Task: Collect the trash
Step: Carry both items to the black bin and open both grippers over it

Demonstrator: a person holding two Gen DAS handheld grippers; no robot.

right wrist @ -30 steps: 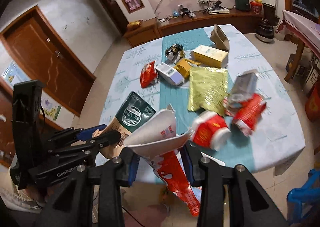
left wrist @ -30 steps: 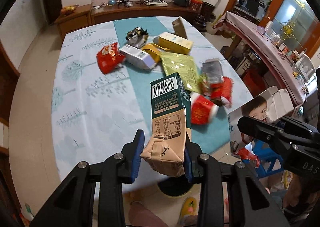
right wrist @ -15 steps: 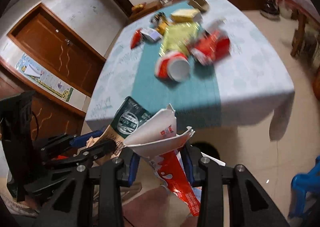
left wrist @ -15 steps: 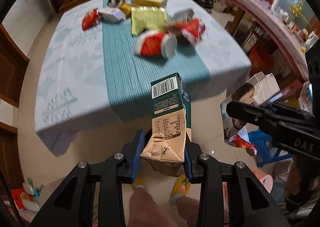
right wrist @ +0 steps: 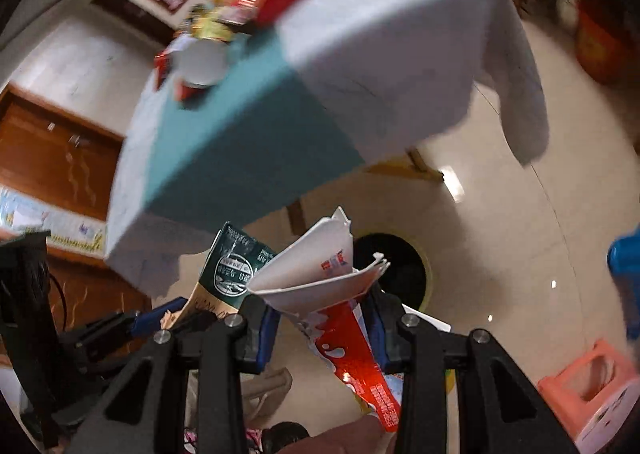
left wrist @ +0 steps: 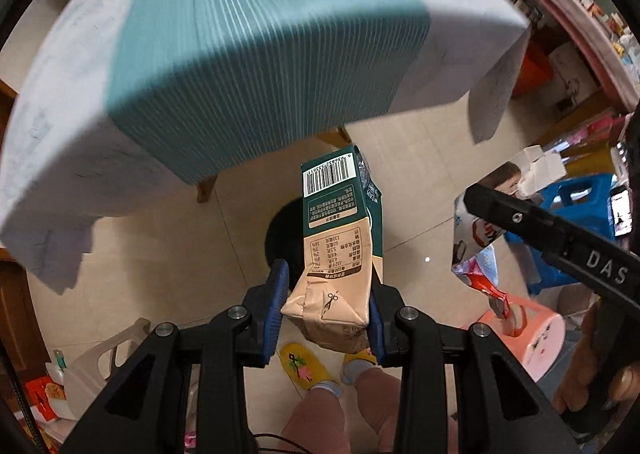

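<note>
L gripper [left wrist: 326, 314] clamps creased carton [left wrist: 340, 242]; R gripper [right wrist: 322, 324] crumpled box [right wrist: 320, 274].

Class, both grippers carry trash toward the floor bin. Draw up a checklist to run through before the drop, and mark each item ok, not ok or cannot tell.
1. Left gripper clamps the green-and-tan carton: ok.
2. Right gripper clamps the torn white-and-red package: ok.
3. Dark round bin visible below: ok.
4. Carton directly over the bin's opening: cannot tell.
5. Bin has room: cannot tell.
6. Person's yellow slippers clear of the bin: ok.
</note>
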